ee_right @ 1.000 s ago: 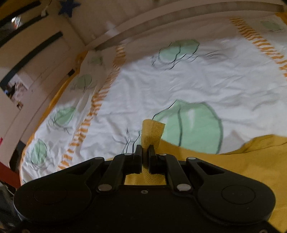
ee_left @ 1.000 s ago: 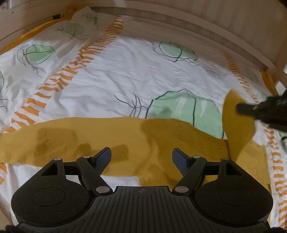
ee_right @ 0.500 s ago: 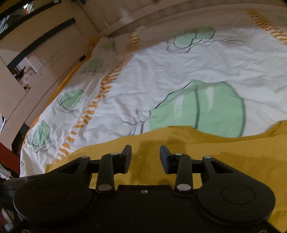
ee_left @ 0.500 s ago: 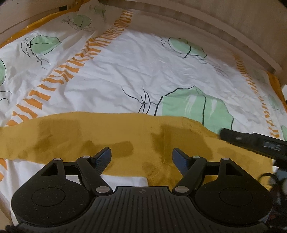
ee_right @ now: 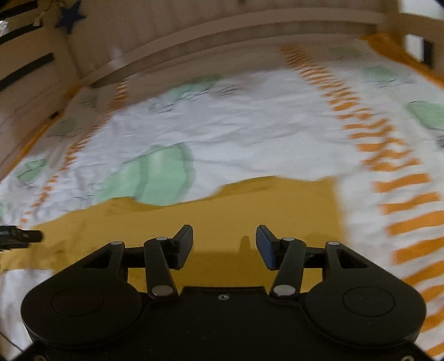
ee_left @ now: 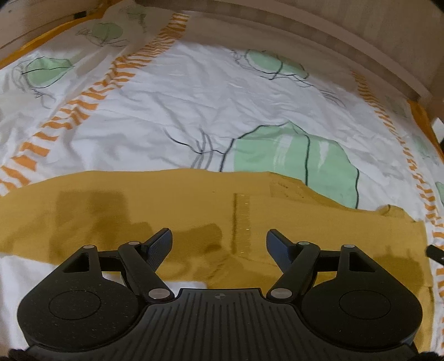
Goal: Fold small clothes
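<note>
**Cloth released, both grippers spread over it**

Since a second ago your right gripper (ee_right: 224, 244) has let go of the raised corner it pinched; its jaws now stand apart with nothing between them. That corner has come down, and the mustard-yellow garment (ee_left: 172, 205) lies flat across the near part of the bedsheet (ee_left: 177, 111).

Left wrist view:
- Your left gripper (ee_left: 218, 245) is spread wide and empty, hovering over the garment's near edge. Whether the fingertips touch the cloth, you cannot tell from here.
- Garment runs as a long band from the left frame edge to the right, with a vertical stitched seam just ahead of the gripper and a small folded flap on its far edge.
- Dark tip of your right gripper shows at the right frame edge, over the garment's right end.
- Sharp enough to read the sheet's print: green leaves, black line drawing, orange dashed stripes.

Right wrist view:
- Heavily motion-blurred; print only shows as smears.
- Shows what the left view does not: the garment's (ee_right: 277, 205) right end, a squared edge lying on white sheet just short of an orange stripe.
- Dark tip of your left gripper shows at the left frame edge, over the cloth.
- Wooden bed frame (ee_right: 222, 36) curves behind the sheet, with a dark blue star (ee_right: 68, 17) at top left.
</note>
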{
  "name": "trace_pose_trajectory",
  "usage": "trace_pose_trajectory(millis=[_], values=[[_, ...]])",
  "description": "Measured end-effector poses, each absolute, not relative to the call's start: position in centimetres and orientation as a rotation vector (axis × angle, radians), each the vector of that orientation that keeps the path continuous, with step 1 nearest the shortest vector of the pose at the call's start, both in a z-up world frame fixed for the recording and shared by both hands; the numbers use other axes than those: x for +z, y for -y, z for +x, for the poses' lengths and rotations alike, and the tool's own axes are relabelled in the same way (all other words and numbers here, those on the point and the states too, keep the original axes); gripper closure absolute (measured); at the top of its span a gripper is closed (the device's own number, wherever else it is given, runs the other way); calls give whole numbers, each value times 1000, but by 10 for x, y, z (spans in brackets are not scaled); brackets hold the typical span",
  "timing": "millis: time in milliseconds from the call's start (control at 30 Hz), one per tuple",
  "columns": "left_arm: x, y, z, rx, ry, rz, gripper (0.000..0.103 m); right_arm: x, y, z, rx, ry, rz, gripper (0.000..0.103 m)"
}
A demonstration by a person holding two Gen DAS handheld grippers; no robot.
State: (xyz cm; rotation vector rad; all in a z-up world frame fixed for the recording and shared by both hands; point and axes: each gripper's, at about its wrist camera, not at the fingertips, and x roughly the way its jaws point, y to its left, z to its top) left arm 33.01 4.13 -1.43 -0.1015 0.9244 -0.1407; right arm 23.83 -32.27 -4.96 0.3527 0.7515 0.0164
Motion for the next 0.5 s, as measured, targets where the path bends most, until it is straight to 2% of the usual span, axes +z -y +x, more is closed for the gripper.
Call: trace_pose_trajectory(millis=[200, 367, 500], values=[[-41, -20, 341, -182, -957, -84, 30, -63, 368, 232, -62, -737, 343, 42], [-69, -12, 349, -166, -1069, -45, 30, -85, 391, 240, -57, -736, 385, 41], [-67, -6, 343, -161, -1071, 15, 30, -105, 403, 251, -35, -746, 450, 41]])
